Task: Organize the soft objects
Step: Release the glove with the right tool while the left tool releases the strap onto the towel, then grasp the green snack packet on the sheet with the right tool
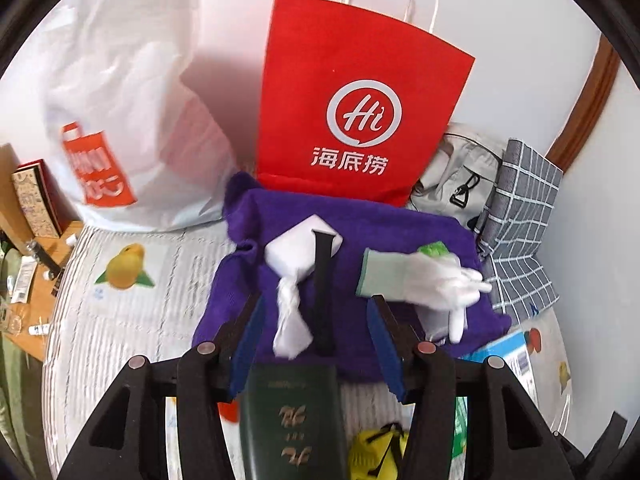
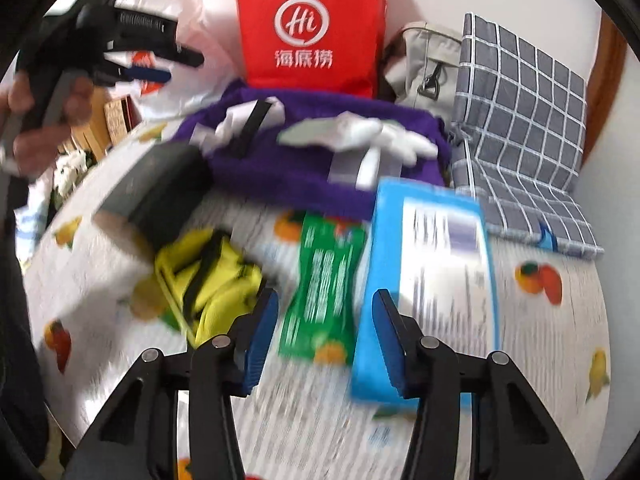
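1. Fruit-print bed cover [image 1: 132, 320] carries all items.
2. Purple towel [image 1: 360, 220] lies ahead of left hand-held gripper [image 1: 308, 332], whose jaws stand apart, gripping nothing.
3. Right hand-held gripper [image 2: 326, 332] is open above green packet [image 2: 324, 292].

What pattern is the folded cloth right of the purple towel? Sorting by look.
Grey with a white grid check; clearest in the right wrist view.

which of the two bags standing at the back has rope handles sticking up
The red paper bag with the white Hi logo; white cord handles rise above its top edge. The white plastic bag beside it is crumpled, carries an orange print, and shows no such handles.
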{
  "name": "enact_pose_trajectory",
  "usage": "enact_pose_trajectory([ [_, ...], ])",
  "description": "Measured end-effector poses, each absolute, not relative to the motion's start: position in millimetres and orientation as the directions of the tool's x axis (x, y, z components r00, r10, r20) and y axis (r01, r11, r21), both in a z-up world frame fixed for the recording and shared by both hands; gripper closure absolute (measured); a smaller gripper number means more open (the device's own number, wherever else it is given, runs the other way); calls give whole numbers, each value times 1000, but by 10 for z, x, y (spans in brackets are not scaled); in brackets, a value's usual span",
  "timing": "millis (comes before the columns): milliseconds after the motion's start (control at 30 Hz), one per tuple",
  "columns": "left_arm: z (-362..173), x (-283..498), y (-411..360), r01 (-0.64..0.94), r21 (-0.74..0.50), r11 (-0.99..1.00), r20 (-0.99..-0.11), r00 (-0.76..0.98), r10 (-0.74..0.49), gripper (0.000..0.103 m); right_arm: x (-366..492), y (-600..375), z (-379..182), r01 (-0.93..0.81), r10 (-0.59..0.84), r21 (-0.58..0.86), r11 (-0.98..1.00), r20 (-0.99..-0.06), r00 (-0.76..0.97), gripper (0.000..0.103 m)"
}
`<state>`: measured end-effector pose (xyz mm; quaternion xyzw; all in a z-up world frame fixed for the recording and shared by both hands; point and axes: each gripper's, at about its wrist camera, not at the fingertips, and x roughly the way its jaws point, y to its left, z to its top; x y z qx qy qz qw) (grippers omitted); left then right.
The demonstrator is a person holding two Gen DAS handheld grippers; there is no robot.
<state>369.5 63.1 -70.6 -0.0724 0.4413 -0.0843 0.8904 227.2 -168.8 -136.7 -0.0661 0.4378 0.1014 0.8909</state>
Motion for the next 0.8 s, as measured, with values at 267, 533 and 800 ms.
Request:
enact_pose_trajectory([
  [267, -762, 3249, 745, 110, -209, 972, -775, 587, -233, 52, 2070, -1276, -1622, -283, 55, -153, 947, -790, 610, 54],
  [533, -841, 2972, 822, 125, -234, 964, -770, 582, -262, 50, 2181, -1291, -1853, -165, -48, -204, 965, -755, 654, 43],
  [800, -880, 2859, 744, 150, -247, 957, -768, 572, -288, 50, 2271, -1326, -1918, -103, -66, -173, 980, -760, 647, 43],
])
